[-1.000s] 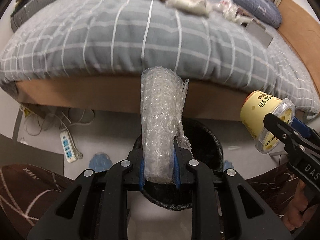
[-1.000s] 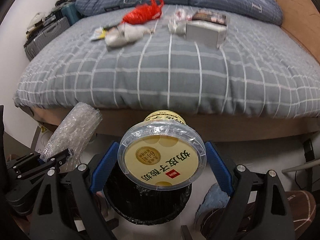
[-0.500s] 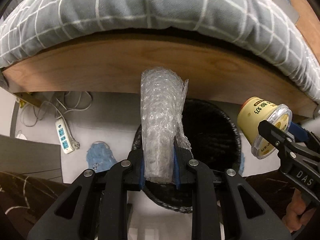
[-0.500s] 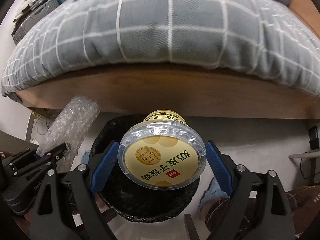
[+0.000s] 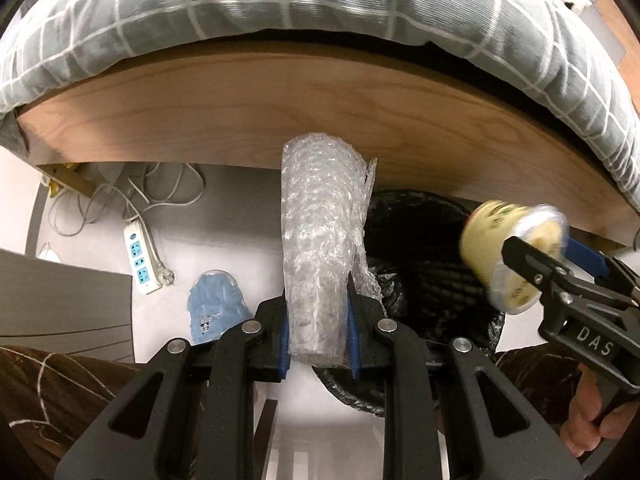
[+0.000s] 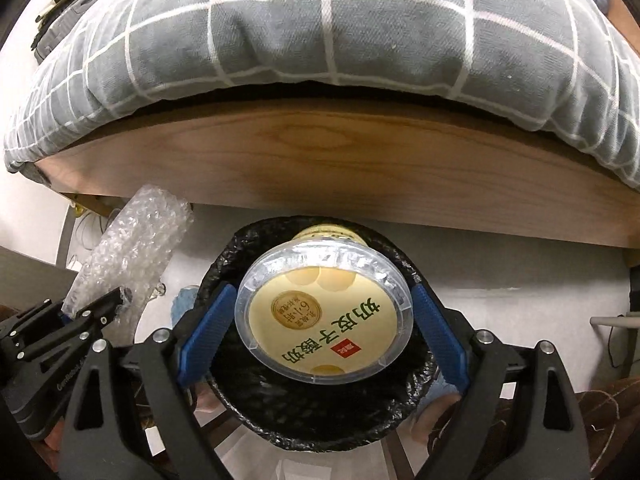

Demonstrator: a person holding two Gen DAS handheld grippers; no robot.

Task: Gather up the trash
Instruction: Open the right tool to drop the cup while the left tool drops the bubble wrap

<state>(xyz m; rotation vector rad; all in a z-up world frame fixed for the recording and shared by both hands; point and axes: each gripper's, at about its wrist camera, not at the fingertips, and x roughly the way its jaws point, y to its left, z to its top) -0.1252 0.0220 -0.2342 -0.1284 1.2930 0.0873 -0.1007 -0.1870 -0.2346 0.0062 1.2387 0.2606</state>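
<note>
My left gripper (image 5: pixel 318 320) is shut on a roll of clear bubble wrap (image 5: pixel 320 248), which stands up out of the jaws just left of the black-lined trash bin (image 5: pixel 492 340). The roll (image 6: pixel 136 248) also shows at the left of the right wrist view. My right gripper (image 6: pixel 324 292) hangs straight over the bin (image 6: pixel 320 432) with its jaws opening. A yellow yogurt cup (image 6: pixel 324 312) with a clear lid sits between the blue pads (image 6: pixel 204 332), loose in them. In the left wrist view the cup (image 5: pixel 504 240) is blurred while the finger beside it stays sharp.
A wooden bed frame (image 5: pixel 320 112) under a grey checked duvet (image 5: pixel 280 4) overhangs the far side of the bin. On the floor to the left lie a white power strip (image 5: pixel 142 258), tangled cables (image 5: pixel 132 196) and a blue slipper (image 5: pixel 216 304). A hand (image 5: pixel 592 424) holds the right gripper.
Both grippers have sunk from bed height to just above the bin, so the bed top has left view. The right pads have spread slightly and the cup has begun to move.
</note>
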